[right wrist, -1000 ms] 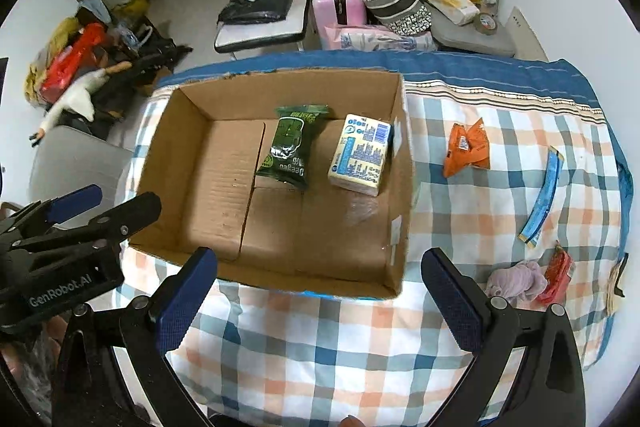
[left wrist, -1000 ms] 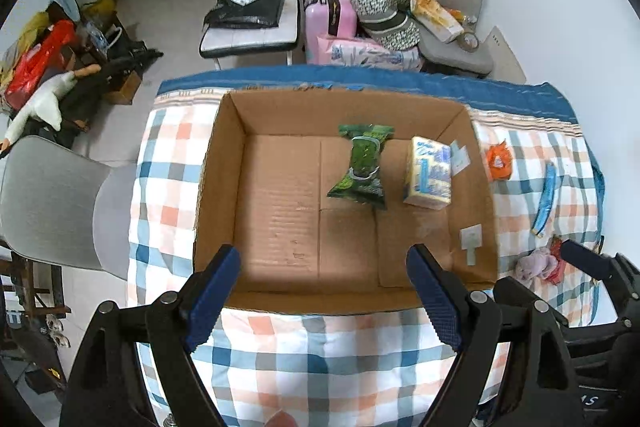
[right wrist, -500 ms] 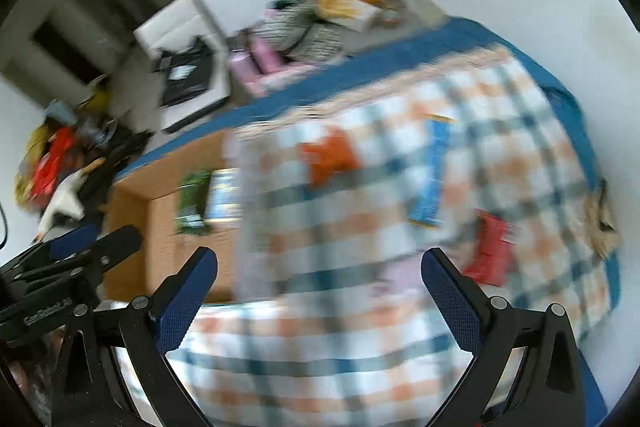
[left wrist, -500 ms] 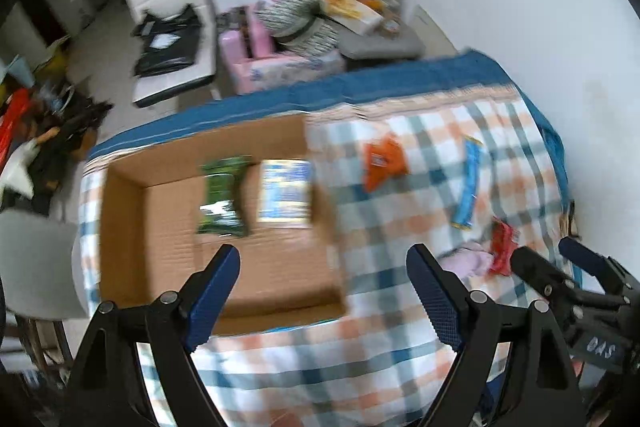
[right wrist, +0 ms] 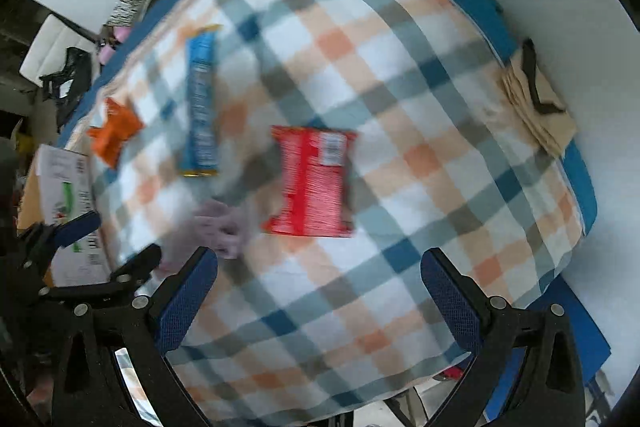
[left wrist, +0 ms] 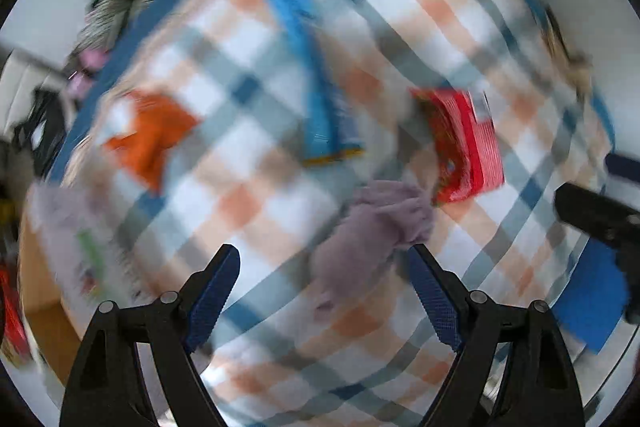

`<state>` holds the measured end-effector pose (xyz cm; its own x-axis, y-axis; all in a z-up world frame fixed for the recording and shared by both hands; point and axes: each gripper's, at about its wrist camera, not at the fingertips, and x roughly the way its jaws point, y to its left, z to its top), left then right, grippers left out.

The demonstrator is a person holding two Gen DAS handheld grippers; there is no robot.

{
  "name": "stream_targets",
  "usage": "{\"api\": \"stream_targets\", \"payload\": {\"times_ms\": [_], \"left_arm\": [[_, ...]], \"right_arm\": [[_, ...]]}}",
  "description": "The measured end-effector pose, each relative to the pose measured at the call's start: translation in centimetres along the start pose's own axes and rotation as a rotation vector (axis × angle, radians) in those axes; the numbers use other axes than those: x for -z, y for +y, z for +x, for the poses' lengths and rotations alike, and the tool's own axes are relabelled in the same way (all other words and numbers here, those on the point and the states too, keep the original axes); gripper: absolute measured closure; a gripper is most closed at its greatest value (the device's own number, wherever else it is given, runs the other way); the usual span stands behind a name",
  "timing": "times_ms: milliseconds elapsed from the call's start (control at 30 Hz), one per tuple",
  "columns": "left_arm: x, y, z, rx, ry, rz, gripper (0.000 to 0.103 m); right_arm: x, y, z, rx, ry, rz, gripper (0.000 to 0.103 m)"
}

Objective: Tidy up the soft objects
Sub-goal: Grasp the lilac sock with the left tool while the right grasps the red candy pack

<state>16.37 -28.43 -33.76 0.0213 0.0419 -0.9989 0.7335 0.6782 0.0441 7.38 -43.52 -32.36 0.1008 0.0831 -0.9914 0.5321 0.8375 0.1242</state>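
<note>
Left wrist view is showing a crumpled lilac cloth [left wrist: 372,239] lying low in the centre of the frame, between the spread tips of the left hand-held gripper [left wrist: 324,291], which is hanging released and empty over it. I am judging this cloth to be the next pick. Just up and right of it a red snack packet [left wrist: 464,143] is lying, touching or nearly touching the cloth; the blur is hiding which. Above, near the middle, a long blue wrapper [left wrist: 316,83] is stretching upward, and an orange packet [left wrist: 148,135] is sitting at the left.

Right wrist view is showing the right hand-held gripper [right wrist: 320,291] likewise parted and holding nothing, at the bottom of the frame over the checked table [right wrist: 420,115]. A cardboard box [right wrist: 60,187] is peeking in at the left edge; its inside is not visible. A folded beige cloth [right wrist: 532,103] is resting at the table's right edge.

Count on the table: one lilac cloth, one red packet, one blue wrapper, one orange packet, one beige cloth. All five are looking still unsorted, so much work is remaining.
</note>
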Motion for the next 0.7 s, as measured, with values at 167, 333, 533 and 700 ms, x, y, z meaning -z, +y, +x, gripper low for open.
{"api": "stream_targets", "payload": {"times_ms": [167,333,533,700], "left_arm": [[-1.5,-2.0,5.5,-0.020,0.106,0.084,0.018],[-0.7,-0.7,6.4,0.057,0.143,0.029,0.057],[0.4,7.1,4.5,0.051,0.094,-0.261,0.063],[1.0,10.6,6.6,0.234,0.159,-0.395,0.056]], "right_arm": [[-0.4,-2.6,2.4,0.003,0.044,0.035,0.000],[-1.6,-2.4,4.4,-0.016,0.088,0.031,0.004],[-3.7,-0.7,7.7,-0.055,0.154,0.029,0.011],[-5.1,0.2,11.3,-0.057,0.224,0.055,0.011]]}}
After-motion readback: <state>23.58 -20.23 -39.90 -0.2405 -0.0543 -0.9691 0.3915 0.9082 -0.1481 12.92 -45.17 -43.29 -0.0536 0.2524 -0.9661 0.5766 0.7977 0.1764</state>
